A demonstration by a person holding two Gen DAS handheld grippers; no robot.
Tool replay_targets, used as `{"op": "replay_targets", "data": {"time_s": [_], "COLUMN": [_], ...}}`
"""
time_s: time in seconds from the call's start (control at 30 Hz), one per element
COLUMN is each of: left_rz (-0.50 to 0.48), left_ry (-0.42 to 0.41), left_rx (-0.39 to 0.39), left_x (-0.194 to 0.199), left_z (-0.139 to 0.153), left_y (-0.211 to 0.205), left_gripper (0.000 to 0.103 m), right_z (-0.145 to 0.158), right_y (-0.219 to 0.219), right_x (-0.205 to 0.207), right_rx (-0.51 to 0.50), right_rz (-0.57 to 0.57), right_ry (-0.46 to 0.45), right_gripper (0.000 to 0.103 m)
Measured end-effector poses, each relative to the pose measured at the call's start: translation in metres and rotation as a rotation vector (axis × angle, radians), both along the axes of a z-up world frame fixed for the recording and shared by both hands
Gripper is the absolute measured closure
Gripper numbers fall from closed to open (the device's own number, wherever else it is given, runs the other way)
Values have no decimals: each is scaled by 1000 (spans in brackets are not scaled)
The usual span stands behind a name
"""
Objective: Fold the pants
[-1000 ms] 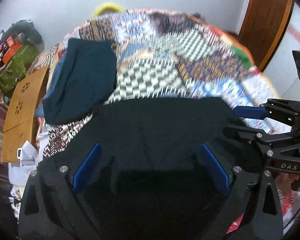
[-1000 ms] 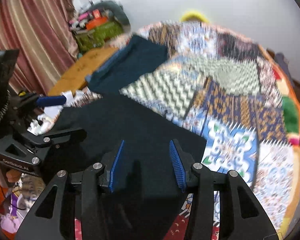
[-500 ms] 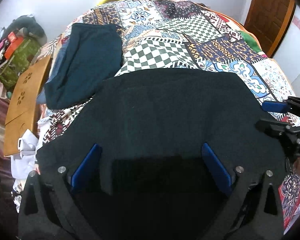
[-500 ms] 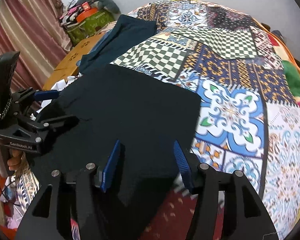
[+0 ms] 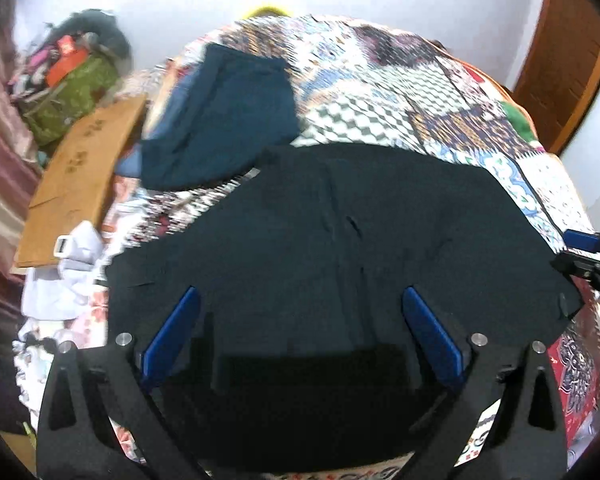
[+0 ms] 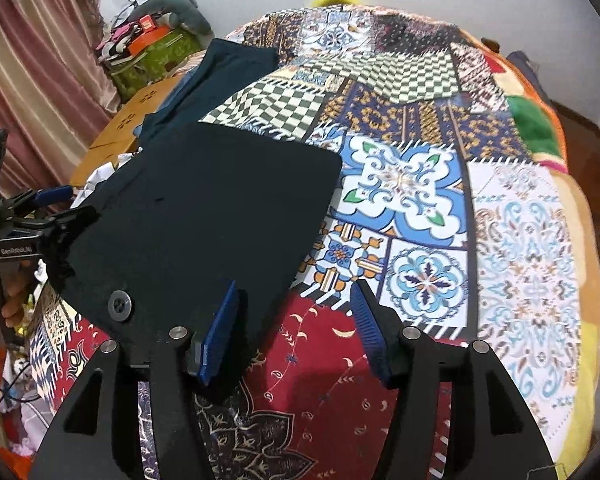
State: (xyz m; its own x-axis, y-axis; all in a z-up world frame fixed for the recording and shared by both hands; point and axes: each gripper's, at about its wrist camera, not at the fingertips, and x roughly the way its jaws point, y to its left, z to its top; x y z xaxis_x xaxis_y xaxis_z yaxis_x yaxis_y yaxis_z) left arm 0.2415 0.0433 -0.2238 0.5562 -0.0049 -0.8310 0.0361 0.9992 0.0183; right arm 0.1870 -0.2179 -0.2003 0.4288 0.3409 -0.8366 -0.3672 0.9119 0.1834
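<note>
Right wrist view showed black pants [image 6: 204,216] on a patchwork quilt [image 6: 440,200], teal folded garment [image 6: 228,68] beyond. Right gripper [image 6: 296,332] had just been opening, pads clear of cloth; left gripper [image 5: 300,332] gaped above the pants.

Black pants [image 6: 204,216] lie flat on patchwork quilt [image 6: 516,248], button [image 6: 119,305] near. Right gripper [image 6: 294,330]: jaws apart, just been opening, left pad over pants' edge. Left gripper [image 6: 66,204] at pants' left edge.

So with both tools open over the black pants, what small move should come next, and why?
Probably bring the right tool left onto the pants' near edge and pinch it: its pads have just been opening, and one sits over cloth, the other over quilt. The left tool hangs open above the cloth.
</note>
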Motion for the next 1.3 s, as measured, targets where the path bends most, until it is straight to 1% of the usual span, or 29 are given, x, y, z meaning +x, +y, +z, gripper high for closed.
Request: {"op": "replay_targets", "data": {"time_s": [0.07, 0.13, 0.3, 0.43, 0.57, 0.7, 0.83, 0.9, 0.93, 0.97, 1.0, 1.07, 1.13, 1.23, 1.3], "left_rz": [28, 58, 166, 262, 369, 434, 456, 454, 450, 445, 442, 434, 443, 445, 437], "left_ry": [-41, -72, -132, -133, -70, 26, 116, 155, 174, 187, 199, 210, 191, 189, 185], "left_rx": [17, 5, -53, -118, -220, -349, -466, -514, -541, -567, -601, -719, -807, -906, -921], "left_x": [-7, -15, -34, -49, -62, -78, -91, -95, -97, -98, -99, -101, -100, -94, -84], "left_z": [9, 18, 37, 37, 18, -17, -51, -67, -74, -79, -84, -95, -103, -116, -121], "left_y": [9, 21, 66, 112, 161, 194, 206, 205, 205, 205, 204, 208, 216, 223, 227], "left_gripper": [1, 1, 1, 1, 1, 1, 1, 2, 4, 4, 4, 4, 4, 5, 6], "right_z": [10, 21, 54, 71, 68, 45, 16, 4, -1, -3, -1, 1, 1, 0, -1], "right_y": [3, 7, 35, 66, 101, 134, 156, 161, 163, 162, 162, 162, 162, 162, 162], "right_x": [-2, -2, -4, -2, 4, 11, 14, 11, 10, 7, 5, 2, 1, 1, 3], "right_rx": [1, 12, 20, 34, 35, 5, -50, -86, -107, -116, -124, -138, -144, -139, -122], "right_rz": [-6, -5, 32, 92, 158, 216, 247, 262, 269, 273, 278, 287, 292, 294, 286], "right_ry": [-33, -64, -168, -227, -232, -186, -125, -95, -91, -108, -120, -123, -123, -120, -108], "right_gripper": [49, 49, 49, 47, 47, 47, 47, 47, 47, 47, 47, 47, 47, 47, 47]}}
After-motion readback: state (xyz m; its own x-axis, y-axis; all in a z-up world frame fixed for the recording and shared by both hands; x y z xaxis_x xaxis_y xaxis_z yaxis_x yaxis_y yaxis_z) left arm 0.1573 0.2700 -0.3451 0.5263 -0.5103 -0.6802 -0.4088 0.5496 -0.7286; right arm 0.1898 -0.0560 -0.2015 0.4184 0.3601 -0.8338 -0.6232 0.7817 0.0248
